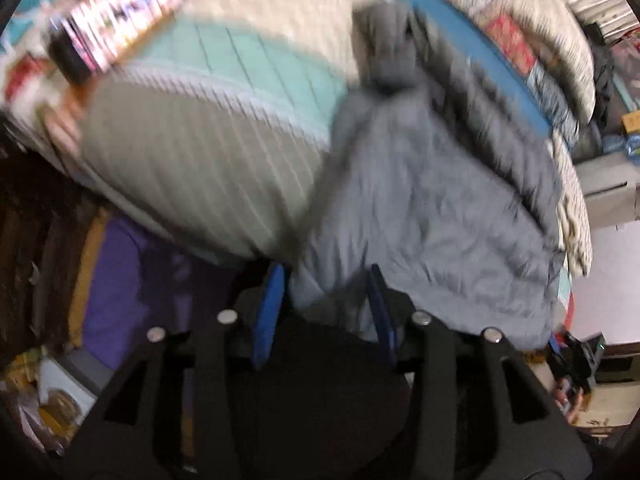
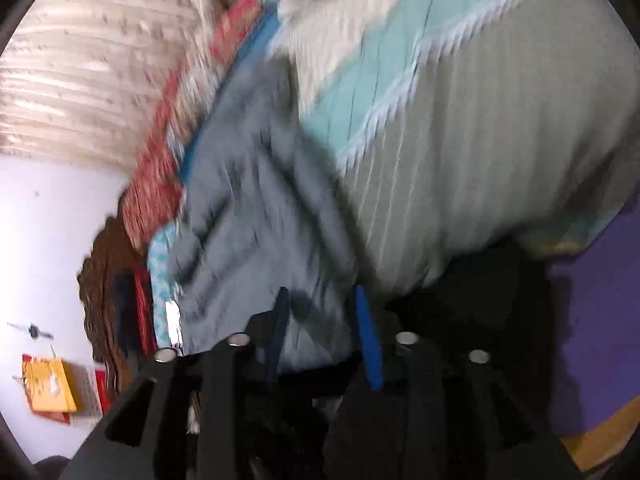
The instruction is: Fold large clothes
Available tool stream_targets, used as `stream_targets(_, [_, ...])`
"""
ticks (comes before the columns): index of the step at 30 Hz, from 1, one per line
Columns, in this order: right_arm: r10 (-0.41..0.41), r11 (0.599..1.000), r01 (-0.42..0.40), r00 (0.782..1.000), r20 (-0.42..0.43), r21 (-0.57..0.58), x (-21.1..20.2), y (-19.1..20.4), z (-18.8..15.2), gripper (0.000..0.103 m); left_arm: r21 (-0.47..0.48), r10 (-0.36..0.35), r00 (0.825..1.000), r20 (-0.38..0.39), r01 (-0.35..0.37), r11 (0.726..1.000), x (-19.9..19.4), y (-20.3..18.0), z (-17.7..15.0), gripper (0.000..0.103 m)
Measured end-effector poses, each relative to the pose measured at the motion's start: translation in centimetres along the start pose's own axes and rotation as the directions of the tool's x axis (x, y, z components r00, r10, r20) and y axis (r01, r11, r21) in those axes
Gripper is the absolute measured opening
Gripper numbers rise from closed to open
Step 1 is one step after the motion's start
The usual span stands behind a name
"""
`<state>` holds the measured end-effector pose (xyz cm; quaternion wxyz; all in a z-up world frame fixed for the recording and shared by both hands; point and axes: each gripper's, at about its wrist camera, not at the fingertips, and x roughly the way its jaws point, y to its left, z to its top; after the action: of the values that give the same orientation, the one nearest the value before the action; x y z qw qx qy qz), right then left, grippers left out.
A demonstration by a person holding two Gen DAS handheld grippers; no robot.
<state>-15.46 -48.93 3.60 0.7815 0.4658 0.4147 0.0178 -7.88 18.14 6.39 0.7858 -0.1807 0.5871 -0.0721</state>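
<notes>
A large grey garment (image 1: 432, 200) lies crumpled on the striped bedspread (image 1: 200, 152), its far end bunched up near the blue bed edge. Both views are motion-blurred. My left gripper (image 1: 326, 280) has its blue fingers (image 1: 270, 312) apart, with the garment's near hem lying between them. In the right wrist view the same grey garment (image 2: 256, 208) lies on the bedspread (image 2: 480, 152). My right gripper (image 2: 324, 300) also has its blue fingers (image 2: 368, 340) apart with the hem between them. I cannot tell whether either one pinches the cloth.
A blue band (image 1: 500, 68) edges the bed with pillows and bedding (image 1: 560, 40) beyond. A purple sheet (image 1: 120, 280) hangs below the bed's near edge. A white wall (image 2: 48, 240) with a yellow packet (image 2: 52, 384) is at the left of the right wrist view.
</notes>
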Motion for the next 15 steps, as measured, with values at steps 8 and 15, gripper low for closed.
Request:
stream_targets(8, [-0.001,0.979,0.018,0.996,0.088,-0.203,1.5,7.9,8.4,0.1,0.109,-0.064,0.981,0.184,0.045,0.993,-3.3,-5.9,7.5,0.042])
stream_targets(15, [-0.071,0.884,0.05,0.997,-0.029,-0.464,17.9,20.9,15.3,0.1,0.396,-0.038,0.988,0.148,-0.024,0.918,5.0,-23.6,17.6,0.067])
